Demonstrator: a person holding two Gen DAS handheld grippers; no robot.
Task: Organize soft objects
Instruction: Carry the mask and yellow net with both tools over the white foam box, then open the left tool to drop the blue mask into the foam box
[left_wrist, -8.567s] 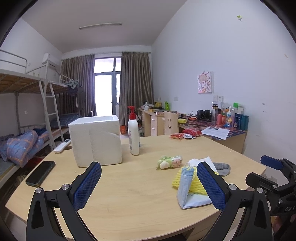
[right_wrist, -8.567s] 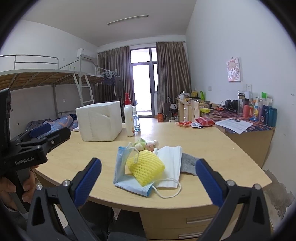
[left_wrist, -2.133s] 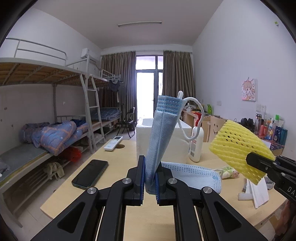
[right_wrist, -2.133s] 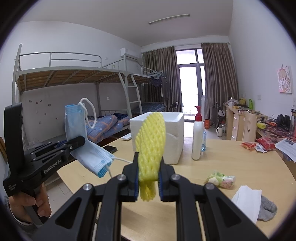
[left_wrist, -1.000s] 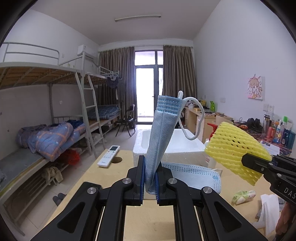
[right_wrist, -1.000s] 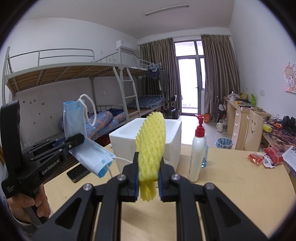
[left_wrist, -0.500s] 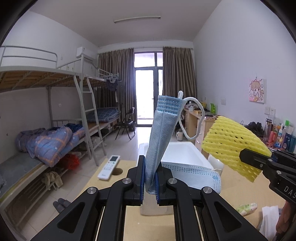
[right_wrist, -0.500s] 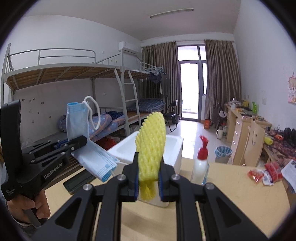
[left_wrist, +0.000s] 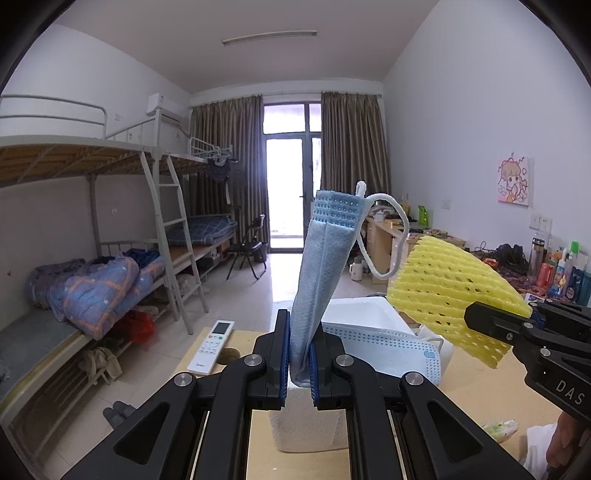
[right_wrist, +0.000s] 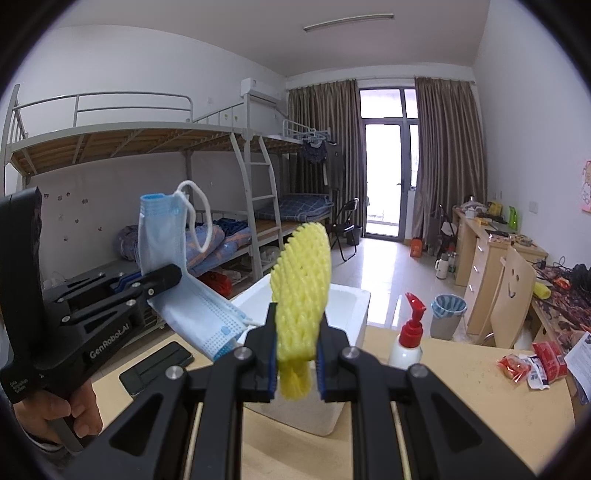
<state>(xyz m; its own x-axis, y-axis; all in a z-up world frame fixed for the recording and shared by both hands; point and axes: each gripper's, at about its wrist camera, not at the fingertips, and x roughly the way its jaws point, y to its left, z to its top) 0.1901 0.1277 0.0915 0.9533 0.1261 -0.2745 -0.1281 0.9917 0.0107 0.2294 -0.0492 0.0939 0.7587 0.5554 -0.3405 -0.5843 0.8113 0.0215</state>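
Note:
My left gripper (left_wrist: 297, 363) is shut on a blue face mask (left_wrist: 321, 273), which stands up between the jaws with its ear loop hanging right. My right gripper (right_wrist: 296, 356) is shut on a yellow foam fruit net (right_wrist: 301, 280). Both are held in the air over the open white foam box (right_wrist: 314, 406), also in the left wrist view (left_wrist: 364, 314). In the right wrist view the left gripper (right_wrist: 162, 282) with the mask (right_wrist: 166, 236) is at the left. In the left wrist view the right gripper (left_wrist: 480, 317) with the net (left_wrist: 447, 288) is at the right.
On the wooden table (right_wrist: 461, 406): a pump bottle (right_wrist: 408, 341), red snack packets (right_wrist: 528, 363), a black phone (right_wrist: 157, 365), a remote (left_wrist: 212, 345), a small soft toy (left_wrist: 500, 430) and a white cloth (left_wrist: 539, 443). A bunk bed stands at the left, desks at the right.
Both grippers have moved forward and higher, closer over the foam box, whose open top now shows more. The mask and the net stay gripped as before.

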